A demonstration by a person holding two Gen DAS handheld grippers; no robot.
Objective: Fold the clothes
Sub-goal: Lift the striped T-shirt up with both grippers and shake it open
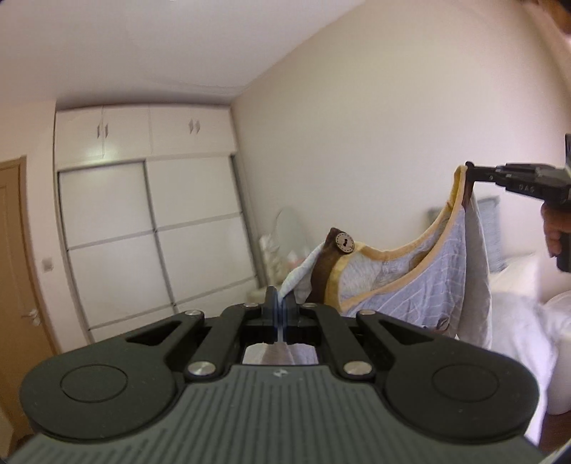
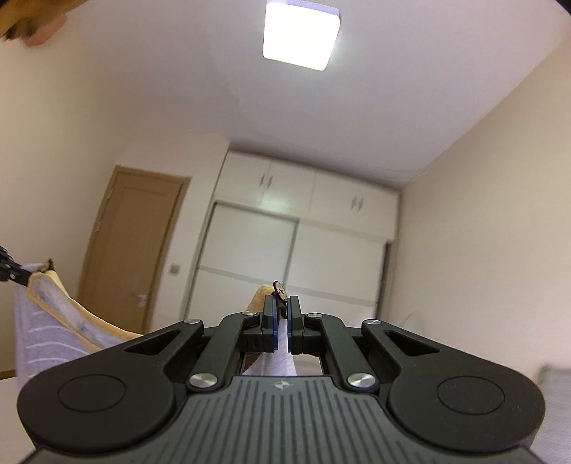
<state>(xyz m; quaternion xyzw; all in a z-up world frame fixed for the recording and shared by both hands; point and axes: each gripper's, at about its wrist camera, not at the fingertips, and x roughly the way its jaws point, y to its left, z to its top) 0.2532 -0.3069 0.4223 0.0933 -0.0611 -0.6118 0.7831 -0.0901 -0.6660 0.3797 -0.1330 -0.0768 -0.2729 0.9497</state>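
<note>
Here, listed left to right from the left wrist view: a brown door (image 1: 12, 250) at the frame edge; a white wardrobe (image 1: 150, 228) with sliding panels and upper cupboards; the left tongs (image 1: 280, 303), closed tight on a fold of the garment (image 1: 403, 285). The garment was a pale grey-blue striped piece with yellow trim, a brown strap and a round wooden button (image 1: 344, 242), held aloft between both tongs, sagging in the middle, above a white bed (image 1: 524, 321). The right tongs (image 1: 469, 171), at far right with a hand (image 1: 553, 228) behind them, pinched the trim's upper corner. In the right wrist view the right tongs (image 2: 282, 321) were clamped on the strap beside a button (image 2: 280, 291); a lit ceiling lamp (image 2: 301, 34) was overhead.
</note>
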